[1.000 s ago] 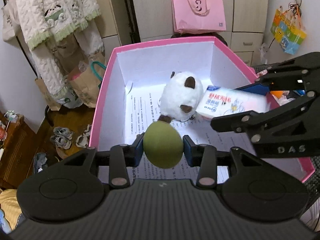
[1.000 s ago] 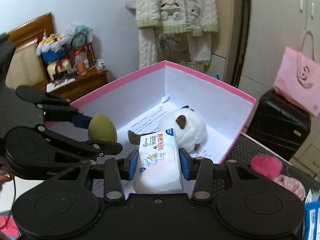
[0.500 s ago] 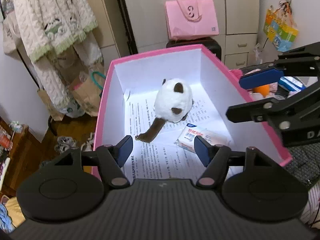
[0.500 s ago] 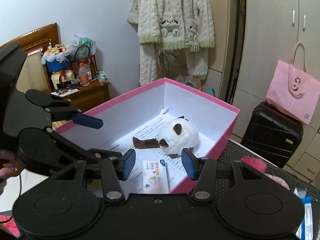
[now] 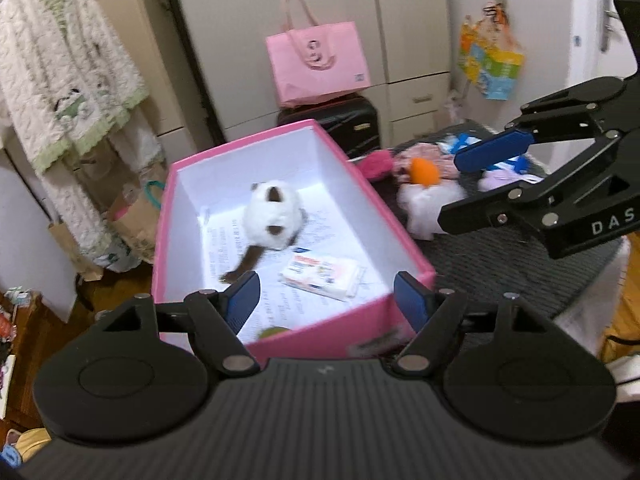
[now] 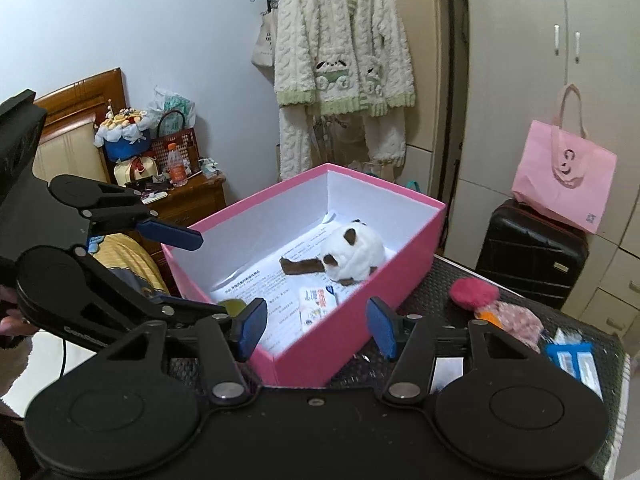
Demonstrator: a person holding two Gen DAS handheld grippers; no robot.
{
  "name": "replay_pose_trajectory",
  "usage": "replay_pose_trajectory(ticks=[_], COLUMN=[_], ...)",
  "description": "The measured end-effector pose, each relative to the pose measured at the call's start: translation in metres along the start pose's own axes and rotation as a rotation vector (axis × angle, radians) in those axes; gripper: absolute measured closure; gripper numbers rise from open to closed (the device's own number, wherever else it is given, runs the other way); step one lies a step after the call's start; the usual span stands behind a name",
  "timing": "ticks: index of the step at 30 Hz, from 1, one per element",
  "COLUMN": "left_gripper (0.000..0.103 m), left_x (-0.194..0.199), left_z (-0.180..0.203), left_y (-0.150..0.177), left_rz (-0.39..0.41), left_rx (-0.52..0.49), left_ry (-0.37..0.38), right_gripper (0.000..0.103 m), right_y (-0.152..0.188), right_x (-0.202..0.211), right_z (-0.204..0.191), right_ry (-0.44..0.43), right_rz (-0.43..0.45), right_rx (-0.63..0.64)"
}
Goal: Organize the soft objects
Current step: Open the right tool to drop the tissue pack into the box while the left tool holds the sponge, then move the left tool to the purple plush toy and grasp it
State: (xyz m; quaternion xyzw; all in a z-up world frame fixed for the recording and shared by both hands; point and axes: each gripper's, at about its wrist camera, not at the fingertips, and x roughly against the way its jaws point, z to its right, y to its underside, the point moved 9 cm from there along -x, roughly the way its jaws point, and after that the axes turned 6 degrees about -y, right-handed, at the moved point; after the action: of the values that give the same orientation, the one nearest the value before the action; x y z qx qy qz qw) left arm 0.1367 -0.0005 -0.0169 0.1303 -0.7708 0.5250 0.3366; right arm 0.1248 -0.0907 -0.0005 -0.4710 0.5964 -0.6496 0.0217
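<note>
Ahead of me a pink tote bag (image 5: 318, 65) sits on a black suitcase (image 5: 340, 126) against the pale wardrobe doors (image 5: 332, 12). To my left a cream fleece robe with green trim (image 6: 344, 56) hangs on a hanger. Further left I see a wooden nightstand (image 6: 188, 200) crowded with a bouquet in blue wrap (image 6: 122, 140) and an orange-capped bottle (image 6: 176, 164). A colourful bag (image 5: 490, 60) hangs on the wall to my right.
</note>
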Motion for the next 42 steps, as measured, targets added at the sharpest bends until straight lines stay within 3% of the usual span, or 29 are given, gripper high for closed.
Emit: replay_pose_trajectory(ticks=[5, 11, 19, 22, 25, 31, 35, 38, 42], left_gripper=[0.029, 0.026, 0.019, 0.016, 0.011, 0.007, 0.006, 0.006, 0.005], left_x=[0.018, 0.029, 0.010, -0.003, -0.012, -0.034, -0.053, -0.062, -0.081], left_z=[0.031, 0.070, 0.117, 0.129, 0.140, 0.164, 0.178, 0.184, 0.191], left_y=[-0.001, -0.005, -0.015, -0.024, -0.033, -0.046, -0.055, -0.063, -0.068], left_rz=[0.003, 0.022, 0.028, 0.052, 0.085, 0.123, 0.165, 0.245, 0.235], left_rx=[-0.033, -0.098, -0.103, -0.121, -0.139, -0.105, -0.083, -0.053, 0.019], left_ry=[0.095, 0.143, 0.223, 0.204, 0.195, 0.263, 0.254, 0.225, 0.264], right_gripper=[0.039, 0.036, 0.029, 0.021, 0.019, 0.016, 0.010, 0.010, 0.010], right_y=[0.022, 0.049, 0.087, 0.099, 0.109, 0.123, 0.133, 0.140, 0.145], right_x=[0.031, 0.063, 0.083, 0.089, 0.090, 0.082, 0.070, 0.058, 0.048], right_z=[0.003, 0.007, 0.027, 0.031, 0.038, 0.083, 0.116, 0.140, 0.164], right_ry=[0.027, 0.060, 0.102, 0.118, 0.132, 0.186, 0.232, 0.302, 0.264], right_rz=[0.008, 0.007, 0.028, 0.040, 0.040, 0.062, 0.092, 0.065, 0.064], right_rx=[-0.012, -0.011, -0.012, 0.002, 0.026, -0.022, -0.008, 0.008, -0.024])
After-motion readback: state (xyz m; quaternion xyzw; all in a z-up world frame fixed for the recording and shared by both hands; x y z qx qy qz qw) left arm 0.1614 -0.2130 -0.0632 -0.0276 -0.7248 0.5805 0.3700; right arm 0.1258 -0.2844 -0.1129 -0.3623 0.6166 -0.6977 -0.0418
